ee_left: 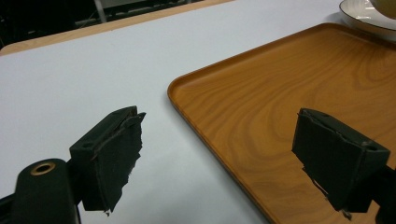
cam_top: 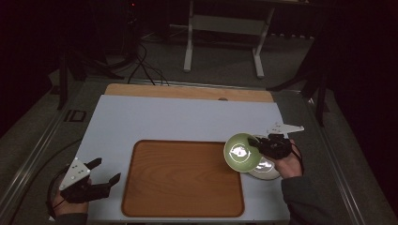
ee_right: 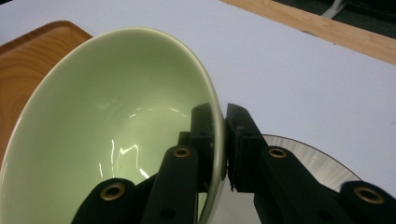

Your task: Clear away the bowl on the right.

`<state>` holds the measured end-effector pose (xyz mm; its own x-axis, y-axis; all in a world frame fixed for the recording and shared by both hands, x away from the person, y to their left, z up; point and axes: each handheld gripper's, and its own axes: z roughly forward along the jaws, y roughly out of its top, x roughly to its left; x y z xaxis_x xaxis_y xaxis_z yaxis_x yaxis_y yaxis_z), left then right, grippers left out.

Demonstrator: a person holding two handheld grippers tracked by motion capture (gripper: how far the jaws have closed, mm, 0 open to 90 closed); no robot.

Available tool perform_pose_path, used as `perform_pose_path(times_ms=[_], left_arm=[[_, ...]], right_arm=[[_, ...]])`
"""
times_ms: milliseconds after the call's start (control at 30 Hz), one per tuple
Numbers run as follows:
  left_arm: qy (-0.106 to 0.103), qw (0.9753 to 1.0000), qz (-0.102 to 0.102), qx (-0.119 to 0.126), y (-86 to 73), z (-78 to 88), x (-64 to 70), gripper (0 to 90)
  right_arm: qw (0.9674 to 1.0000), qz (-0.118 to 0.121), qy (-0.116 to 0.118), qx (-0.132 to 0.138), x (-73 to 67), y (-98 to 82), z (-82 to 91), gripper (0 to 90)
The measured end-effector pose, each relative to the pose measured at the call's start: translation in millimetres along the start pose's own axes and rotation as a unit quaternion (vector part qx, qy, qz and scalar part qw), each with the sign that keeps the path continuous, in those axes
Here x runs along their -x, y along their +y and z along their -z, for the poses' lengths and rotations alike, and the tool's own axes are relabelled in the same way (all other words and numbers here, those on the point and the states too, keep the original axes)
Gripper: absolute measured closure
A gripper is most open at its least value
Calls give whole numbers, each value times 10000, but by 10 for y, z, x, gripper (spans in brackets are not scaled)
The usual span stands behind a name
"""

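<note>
1. Right gripper view: the right gripper (ee_right: 223, 140) is clamped on the rim of the green bowl (ee_right: 107, 140), one jaw inside the wall and one outside; the bowl is tilted and fills the left half of the frame.
2. Below and to the right of the jaws lies a white plate (ee_right: 322, 168) on the pale blue mat (ee_right: 289, 70); the wooden tray (ee_right: 28, 51) shows at upper left.
3. High view: the right gripper (cam_top: 257, 144) holds the bowl (cam_top: 241, 152) at right of centre, over the right edge of the tray (cam_top: 183, 178) and overlapping the plate (cam_top: 267, 169).
4. High view: the left gripper (cam_top: 107, 171) sits at lower left, jaws apart and holding nothing, just beside the left edge of the tray.
5. Left gripper view: the parted jaws frame the corner of the tray (ee_left: 280, 107); the plate (ee_left: 369, 18) lies at upper right.
</note>
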<state>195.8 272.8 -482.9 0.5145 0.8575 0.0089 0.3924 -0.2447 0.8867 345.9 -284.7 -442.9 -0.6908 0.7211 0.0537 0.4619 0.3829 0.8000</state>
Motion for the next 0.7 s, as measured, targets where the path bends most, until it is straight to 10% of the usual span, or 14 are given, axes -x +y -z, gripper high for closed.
perform_pose_path(times_ms=[700], left_arm=[[-1, 10000, -1, -1, 0, 1, -1, 154]], right_arm=[[9997, 3, 199, 115, -112, 70, -89, 819]])
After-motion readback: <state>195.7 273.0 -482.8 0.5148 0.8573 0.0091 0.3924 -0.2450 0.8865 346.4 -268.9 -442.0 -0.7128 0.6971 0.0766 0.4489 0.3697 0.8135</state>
